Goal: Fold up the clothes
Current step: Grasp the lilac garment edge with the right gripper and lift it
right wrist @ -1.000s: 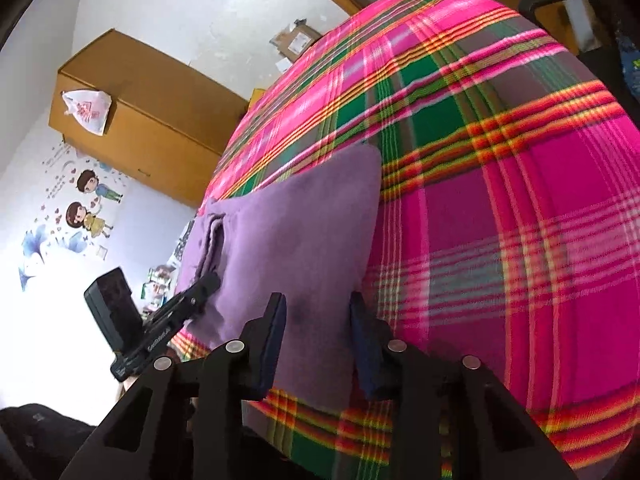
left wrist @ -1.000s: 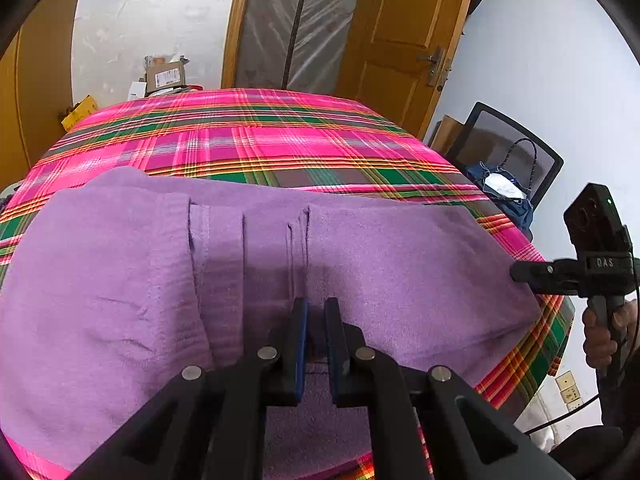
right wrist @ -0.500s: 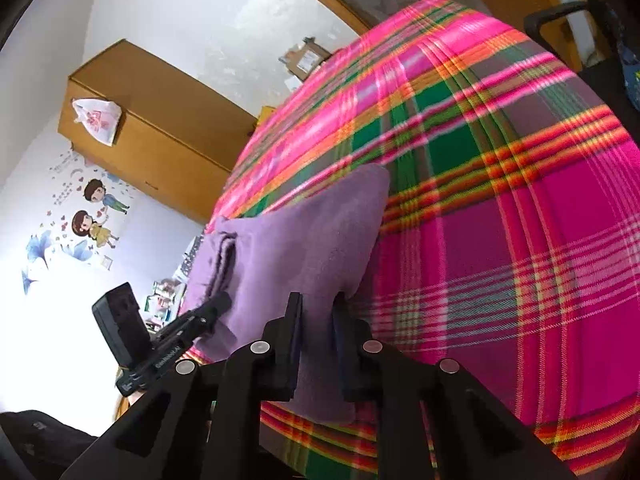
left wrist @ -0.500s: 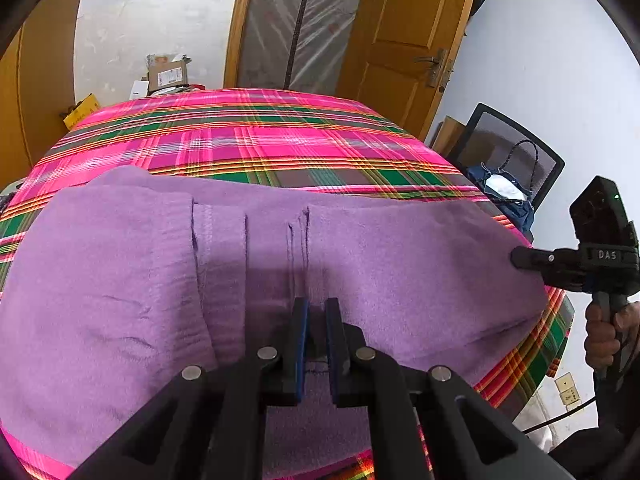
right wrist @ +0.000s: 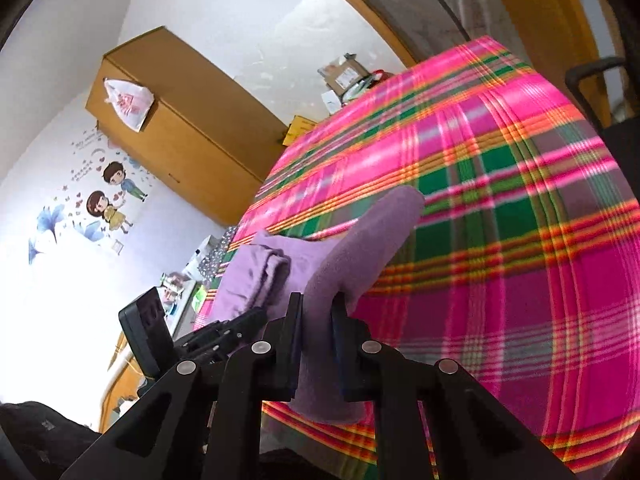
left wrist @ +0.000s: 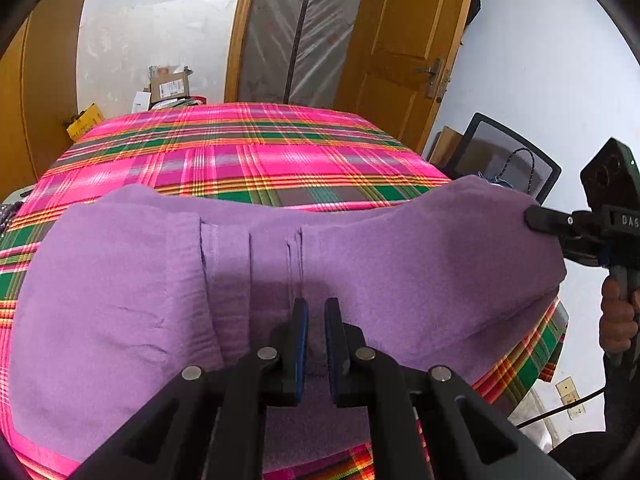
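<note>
A purple garment (left wrist: 400,260) lies spread across the near half of a table under a pink plaid cloth (left wrist: 248,148). My left gripper (left wrist: 316,312) is shut on the garment's near edge, around its middle. My right gripper (right wrist: 316,308) is shut on the garment's right end (right wrist: 360,248) and holds it raised off the cloth, so the fabric rises toward the fingers. In the left wrist view the right gripper (left wrist: 536,220) shows at the far right, pinching the lifted corner. The left gripper (right wrist: 240,320) shows low in the right wrist view, beside the folded layers.
A person's hand (left wrist: 618,320) grips the right tool's handle. A black chair (left wrist: 508,152) stands past the table's right edge, by a wooden door (left wrist: 400,40). A cardboard box (left wrist: 170,86) sits behind the table. A wooden cabinet (right wrist: 180,120) stands on the left.
My right gripper went from open to shut on the garment's right end, then lifted it off the cloth. My left gripper stayed shut in place.
</note>
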`<state>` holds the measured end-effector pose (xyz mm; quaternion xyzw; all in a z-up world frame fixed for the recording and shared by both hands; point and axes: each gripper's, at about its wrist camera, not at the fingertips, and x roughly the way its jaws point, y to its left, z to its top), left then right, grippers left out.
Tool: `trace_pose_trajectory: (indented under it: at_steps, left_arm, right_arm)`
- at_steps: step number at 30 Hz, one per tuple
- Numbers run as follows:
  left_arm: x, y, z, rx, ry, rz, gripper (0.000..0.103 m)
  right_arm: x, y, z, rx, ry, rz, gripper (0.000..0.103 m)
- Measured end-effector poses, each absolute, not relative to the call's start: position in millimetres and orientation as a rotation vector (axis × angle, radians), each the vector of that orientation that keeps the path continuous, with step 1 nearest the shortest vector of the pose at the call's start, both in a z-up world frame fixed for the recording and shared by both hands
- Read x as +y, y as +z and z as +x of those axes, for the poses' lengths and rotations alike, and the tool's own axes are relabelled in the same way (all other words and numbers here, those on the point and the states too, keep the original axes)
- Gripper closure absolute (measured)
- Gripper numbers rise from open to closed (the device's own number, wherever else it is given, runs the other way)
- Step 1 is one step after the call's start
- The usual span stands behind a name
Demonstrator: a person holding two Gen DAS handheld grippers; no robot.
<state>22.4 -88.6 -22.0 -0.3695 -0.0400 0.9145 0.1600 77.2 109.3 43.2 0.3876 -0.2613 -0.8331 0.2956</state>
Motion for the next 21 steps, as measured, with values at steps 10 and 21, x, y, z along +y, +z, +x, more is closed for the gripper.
trace_pose_trajectory:
  at_steps: [10, 21]
  left_arm:
    - [-95.0, -19.3, 20.3, -0.121, 2.623, -1.041, 0.095]
    - [-103.4, -23.8, 20.2, -0.157, 2.618, -1.042, 0.095]
  right_arm:
    - [78.4, 84.7, 69.8, -0.585, -2.213, 0.943, 0.09]
    - [40.8, 118.0, 59.9, -0.489, -2.193, 0.885, 0.09]
